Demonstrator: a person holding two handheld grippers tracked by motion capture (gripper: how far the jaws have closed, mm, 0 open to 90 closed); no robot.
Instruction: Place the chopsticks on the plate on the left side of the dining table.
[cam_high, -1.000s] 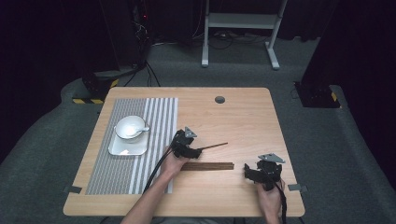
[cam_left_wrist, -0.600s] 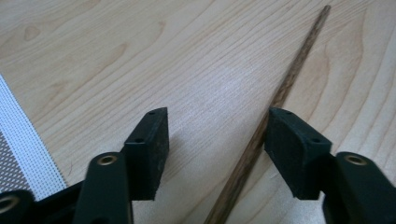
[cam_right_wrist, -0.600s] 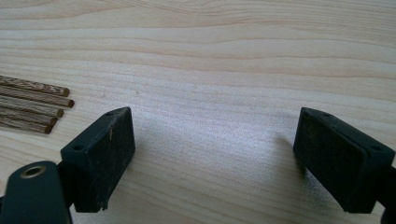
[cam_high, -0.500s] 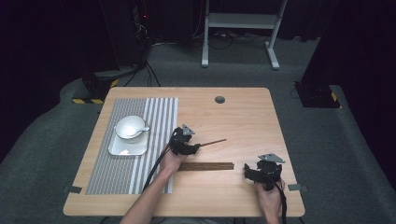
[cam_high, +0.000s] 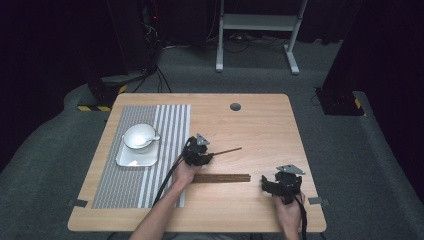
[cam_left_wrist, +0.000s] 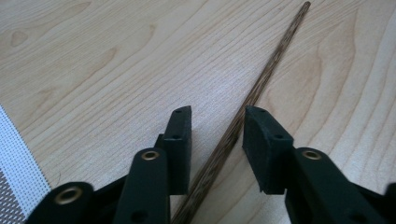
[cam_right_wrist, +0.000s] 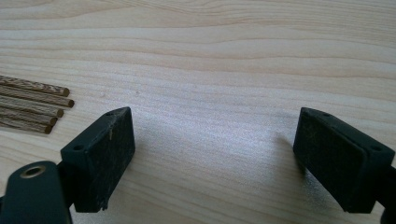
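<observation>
Lying between the jaws of the left gripper (cam_left_wrist: 215, 140), a single dark wooden chopstick (cam_left_wrist: 261, 84) is recorded on the bare wooden table (cam_high: 260, 125). In the left gripper view its long axis is seen running diagonally from between the pads away to the upper right; in the high view the same chopstick (cam_high: 225, 151) is seen pointing rightward from the left gripper (cam_high: 197, 150), tip slightly farther from the person. The jaws have just been closing around it, yet a narrow gap is noted on each side of the stick, so the pads are judged not yet pressed on it. A squeeze across the thin shaft, square to its length, is what the coming move is judged to depend on.

A bundle of further chopsticks (cam_high: 221, 177) is listed just nearer the person, lying parallel to the table's front edge, between the two hands; their ends (cam_right_wrist: 37, 105) are seen at the left of the right gripper view. The right gripper (cam_right_wrist: 215, 154) is noted wide apart over bare wood, nothing between its pads, well apart from the single stick. The left hand is therefore the nearer.

Also entered: a striped placemat (cam_high: 165, 125) carrying a white tray (cam_high: 131, 161) with a bowl (cam_high: 139, 136).

Hidden: the stick's near end, cut off below the jaws; whether it lies flat or is lifted cannot be told.
</observation>
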